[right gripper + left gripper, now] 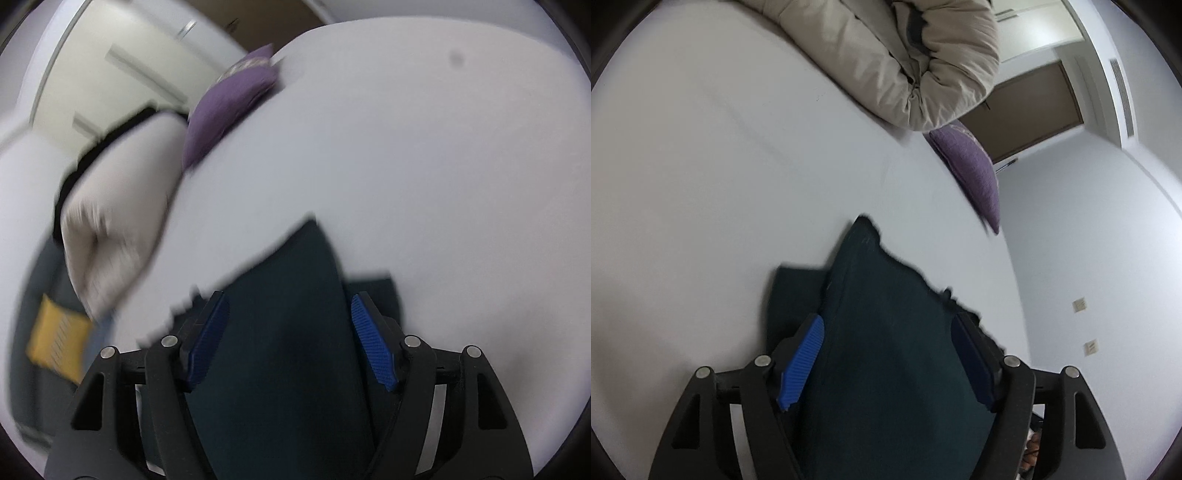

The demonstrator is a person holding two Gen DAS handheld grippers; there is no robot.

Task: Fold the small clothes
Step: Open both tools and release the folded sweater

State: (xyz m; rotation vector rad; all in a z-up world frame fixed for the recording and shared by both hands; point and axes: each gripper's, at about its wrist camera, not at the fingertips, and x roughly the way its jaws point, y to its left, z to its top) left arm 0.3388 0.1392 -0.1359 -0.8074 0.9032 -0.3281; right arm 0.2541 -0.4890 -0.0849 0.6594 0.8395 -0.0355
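Both jaws stood apart, the left gripper (pixel 886 363) and right gripper (pixel 288 339) straddling the dark garment (pixel 886 350) on the white bed (pixel 701 184), purple cushion (pixel 971 173) at one o'clock. A pad snagging cloth on withdrawal could undo the fold.

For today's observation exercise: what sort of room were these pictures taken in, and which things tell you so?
Most likely a bedroom: a wide white bed sheet, a bunched beige duvet on it, and a purple cushion at its edge.
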